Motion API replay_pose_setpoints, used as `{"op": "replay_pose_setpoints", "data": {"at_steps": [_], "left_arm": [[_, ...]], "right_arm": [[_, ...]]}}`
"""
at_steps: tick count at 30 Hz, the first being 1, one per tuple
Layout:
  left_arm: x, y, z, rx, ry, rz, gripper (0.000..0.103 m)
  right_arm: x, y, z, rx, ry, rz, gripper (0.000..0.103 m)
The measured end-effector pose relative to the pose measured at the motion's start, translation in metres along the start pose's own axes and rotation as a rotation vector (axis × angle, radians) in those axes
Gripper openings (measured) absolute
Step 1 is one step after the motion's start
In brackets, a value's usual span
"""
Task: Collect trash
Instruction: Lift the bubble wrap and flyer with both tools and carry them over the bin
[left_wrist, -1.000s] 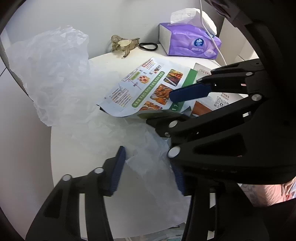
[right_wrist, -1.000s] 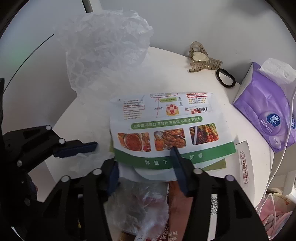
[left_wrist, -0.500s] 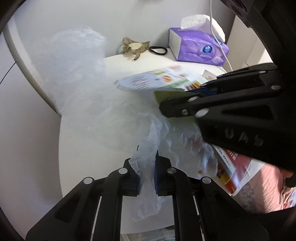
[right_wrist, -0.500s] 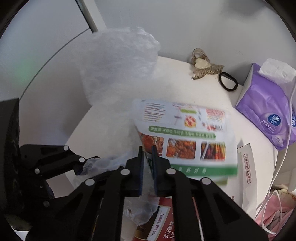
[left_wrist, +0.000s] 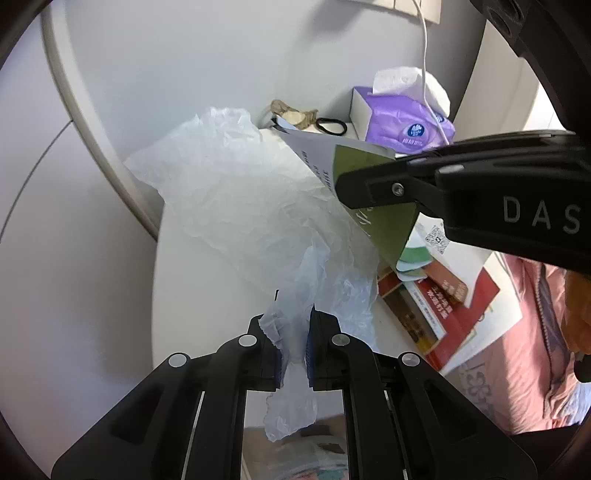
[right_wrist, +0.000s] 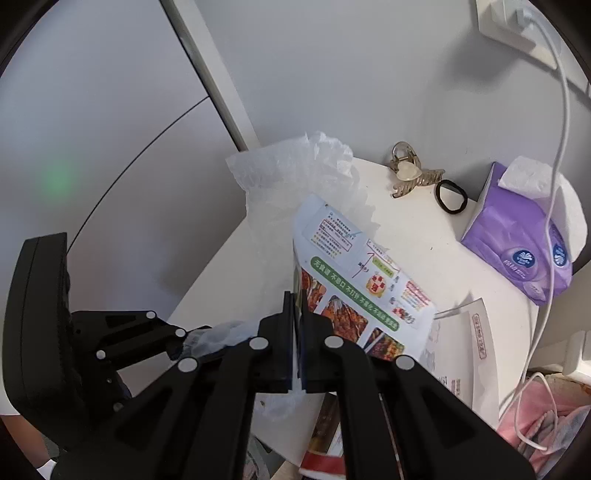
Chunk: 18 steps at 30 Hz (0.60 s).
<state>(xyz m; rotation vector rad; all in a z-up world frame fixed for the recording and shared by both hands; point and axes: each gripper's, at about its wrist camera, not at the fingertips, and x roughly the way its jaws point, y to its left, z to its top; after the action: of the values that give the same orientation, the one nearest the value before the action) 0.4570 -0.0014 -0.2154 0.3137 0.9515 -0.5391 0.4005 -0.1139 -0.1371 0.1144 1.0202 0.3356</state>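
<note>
My left gripper (left_wrist: 293, 341) is shut on the near edge of a thin clear plastic bag (left_wrist: 258, 206) that spreads over the white round table (left_wrist: 192, 280). My right gripper (right_wrist: 295, 332) is shut on the edge of a printed food flyer (right_wrist: 354, 280) and holds it tilted up above the bag. The flyer's green back (left_wrist: 373, 206) shows in the left wrist view, under the right gripper's arm. The bag (right_wrist: 306, 192) lies behind the flyer in the right wrist view, and the left gripper (right_wrist: 188, 338) shows at lower left.
A purple tissue box (right_wrist: 524, 251), a hair claw clip (right_wrist: 410, 173) and a black hair tie (right_wrist: 450, 195) sit at the table's back. Red and white leaflets (left_wrist: 443, 295) lie at the right edge. A white cable (right_wrist: 554, 184) hangs down. Pink fabric (left_wrist: 535, 350) lies beyond the table.
Both grippers closed: the left on the plastic bag, the right on the flyer. The right gripper has lifted the flyer off the table and tilted it up.
</note>
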Motion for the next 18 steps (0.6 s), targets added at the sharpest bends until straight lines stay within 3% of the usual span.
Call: {"op": "replay_pose_setpoints", "data": {"at_steps": [10,18], "left_arm": [[-0.06,-0.003,-0.016,-0.026,-0.026,0.032,0.008],[-0.105,-0.007,-0.052,-0.043,-0.02,0.055,0.008]], "right_arm": [[-0.037,0.044,-0.016,-0.045,-0.003,0.031,0.005],[-0.059,0.087,-0.036,-0.074,0.011,0.065,0.005]]}}
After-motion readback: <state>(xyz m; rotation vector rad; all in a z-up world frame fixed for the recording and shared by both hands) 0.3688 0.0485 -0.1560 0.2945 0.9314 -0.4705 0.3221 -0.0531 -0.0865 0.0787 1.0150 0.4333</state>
